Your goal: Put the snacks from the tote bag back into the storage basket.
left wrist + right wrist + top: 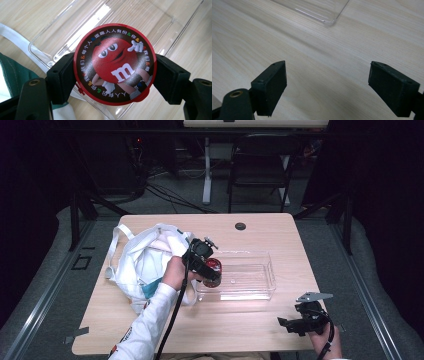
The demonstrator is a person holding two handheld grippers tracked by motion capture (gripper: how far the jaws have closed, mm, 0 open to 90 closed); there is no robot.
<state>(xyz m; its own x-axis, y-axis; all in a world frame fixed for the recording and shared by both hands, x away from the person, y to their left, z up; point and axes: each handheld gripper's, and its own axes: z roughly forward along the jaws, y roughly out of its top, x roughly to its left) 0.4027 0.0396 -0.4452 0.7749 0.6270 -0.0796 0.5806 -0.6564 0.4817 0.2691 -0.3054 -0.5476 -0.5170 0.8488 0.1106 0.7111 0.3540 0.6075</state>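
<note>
Honestly, the step in hand looked like a drop-off: the round red candy tin (115, 63) was pinched by its rim between the two black jaws of the left gripper (204, 261) and held over the near-left corner of the clear plastic tray (260, 287). From the left gripper view the tin was seen lid-on, with the tray's corner and bare floor under it, so it was judged to be above the tray and not yet set down. The white tote bag (145, 262) lay just beside the tray on the left, with a strap near the tray's edge.

To do it well, the tin would probably have been best carried a bit further inside the tray wall, lowered flat until it was supported, and only then let go, since a round tin gripped at the rim could be tipped or rolled.

The right gripper (305, 320) was parked on the table (317, 62) with its jaws spread wide and nothing between them, well apart from the tray.
</note>
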